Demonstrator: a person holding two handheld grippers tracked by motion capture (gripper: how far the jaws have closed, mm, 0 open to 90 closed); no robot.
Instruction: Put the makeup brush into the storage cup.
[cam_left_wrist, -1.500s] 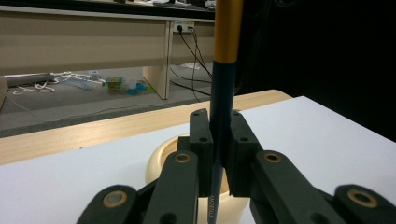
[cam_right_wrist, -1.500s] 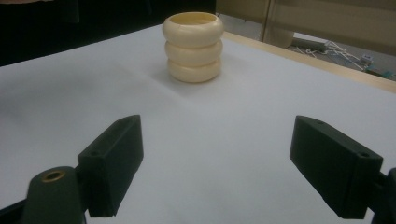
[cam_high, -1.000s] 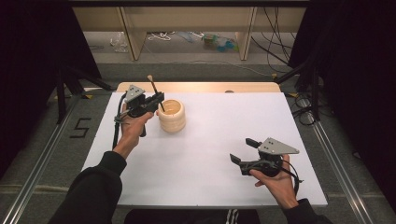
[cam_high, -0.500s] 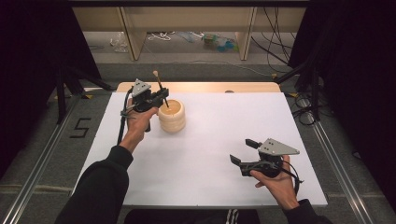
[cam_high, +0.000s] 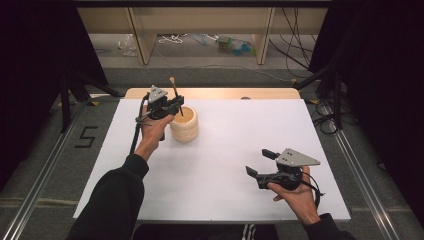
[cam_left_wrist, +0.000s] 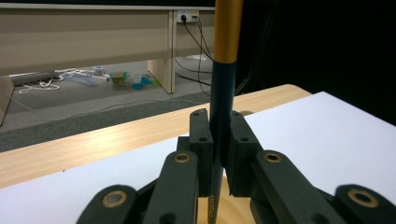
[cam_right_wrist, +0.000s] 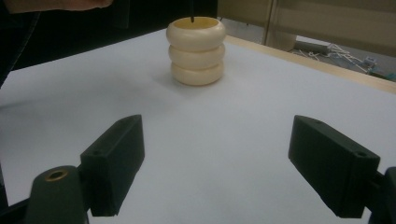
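White table bears cream holder; pen tip inside.

Brush: slim, dark handle with a gold band higher up, pale tip on top; stands nearly upright, its lower end down inside the holder.
Holder: cream, ribbed like three stacked rings, open-topped; upright on the white worktop, towards its far left.

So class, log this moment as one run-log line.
left gripper: shut on pencil | pencil tip: in holder | right gripper: open, idle
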